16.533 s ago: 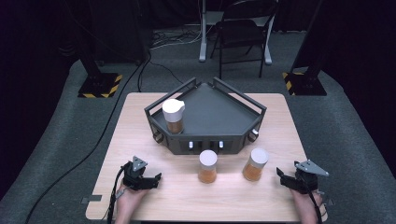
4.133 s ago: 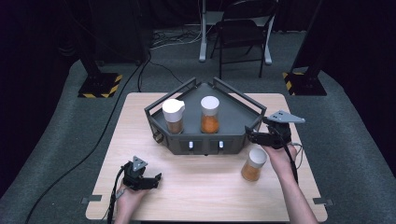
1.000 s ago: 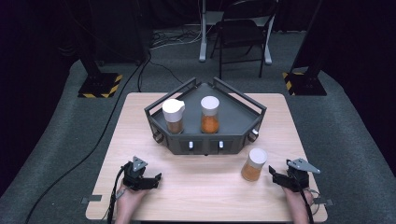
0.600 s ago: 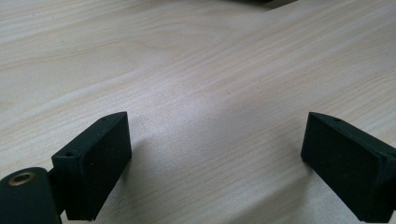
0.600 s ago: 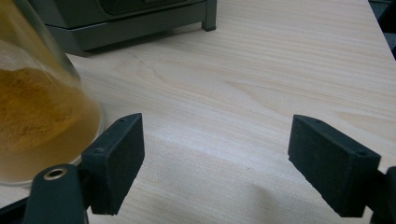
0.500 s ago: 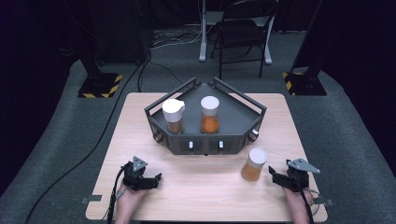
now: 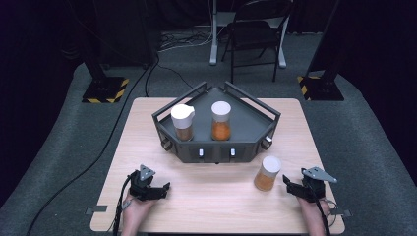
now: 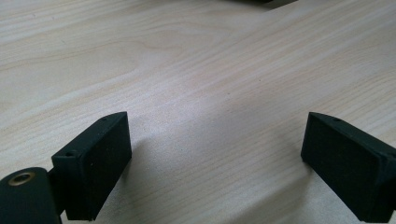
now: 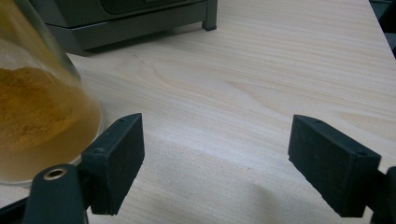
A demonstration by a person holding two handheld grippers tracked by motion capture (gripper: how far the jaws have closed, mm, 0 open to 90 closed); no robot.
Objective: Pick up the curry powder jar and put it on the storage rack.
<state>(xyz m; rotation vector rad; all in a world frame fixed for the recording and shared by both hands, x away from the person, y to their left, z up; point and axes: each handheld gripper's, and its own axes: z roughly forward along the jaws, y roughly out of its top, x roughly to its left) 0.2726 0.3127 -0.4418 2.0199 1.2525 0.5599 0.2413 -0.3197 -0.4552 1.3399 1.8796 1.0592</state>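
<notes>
Since the frame sixteen and a half seconds back, one of the two jars that stood on the bare wood has gone up into the dark rack (image 7: 216, 140), where it now stands as the middle jar (image 7: 221, 120) beside the left jar (image 7: 183, 122). Over the last second nothing has shifted.

Low and right of centre in the high view, the remaining jar (image 7: 267, 173) of orange powder stands upright on the table (image 7: 147, 123), just in front of the rack's right corner. My right gripper (image 7: 294, 188) sits at the lower right, just beside that jar but not on it; in the right gripper view the jar (image 9: 37, 102) fills the left edge, outside my left pad, and my fingers (image 9: 116, 154) stand apart with only wood between them.

My left gripper (image 7: 158, 189) rests at the lower left, well apart from every jar. Its fingers (image 8: 95, 161) are spread wide over bare table.
</notes>
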